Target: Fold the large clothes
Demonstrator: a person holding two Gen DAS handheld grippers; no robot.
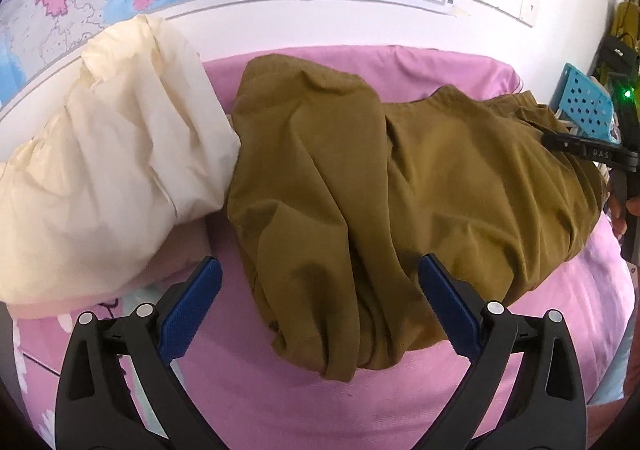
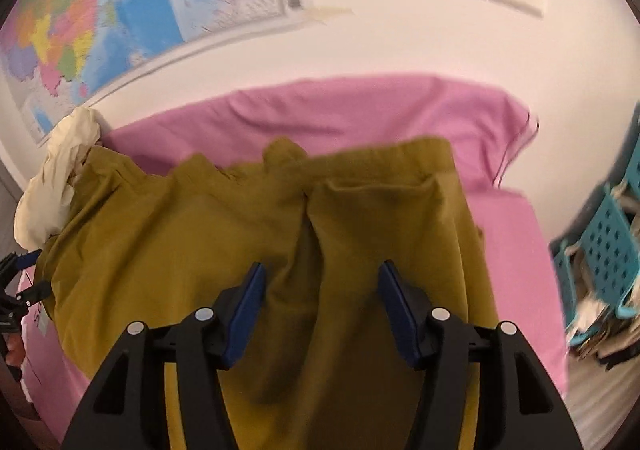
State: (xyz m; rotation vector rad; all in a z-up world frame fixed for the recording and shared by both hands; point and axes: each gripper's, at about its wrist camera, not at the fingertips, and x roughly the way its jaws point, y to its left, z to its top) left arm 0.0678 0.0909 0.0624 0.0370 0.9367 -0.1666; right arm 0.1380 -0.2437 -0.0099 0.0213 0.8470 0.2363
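A large olive-brown garment (image 1: pixel 360 177) lies rumpled on a pink bed (image 1: pixel 440 61), touching a cream pillow (image 1: pixel 112 153). It looks soft, light and floppy, best pinched at a hem or waistband edge. The left hand-held gripper (image 1: pixel 320 290) and right hand-held gripper (image 2: pixel 322 306) both hover with jaws apart, holding nothing.

The olive-brown cotton-looking garment (image 1: pixel 360 177) is matt, soft and creased, lying on a smooth matt pink cloth bedsheet (image 1: pixel 420 65). At its 9 o'clock, the cream fabric bundle (image 1: pixel 108 153) looks thin and crinkly. The black plastic gripper fingers (image 1: pixel 188 314) carry blue pads with a fine grippy texture.
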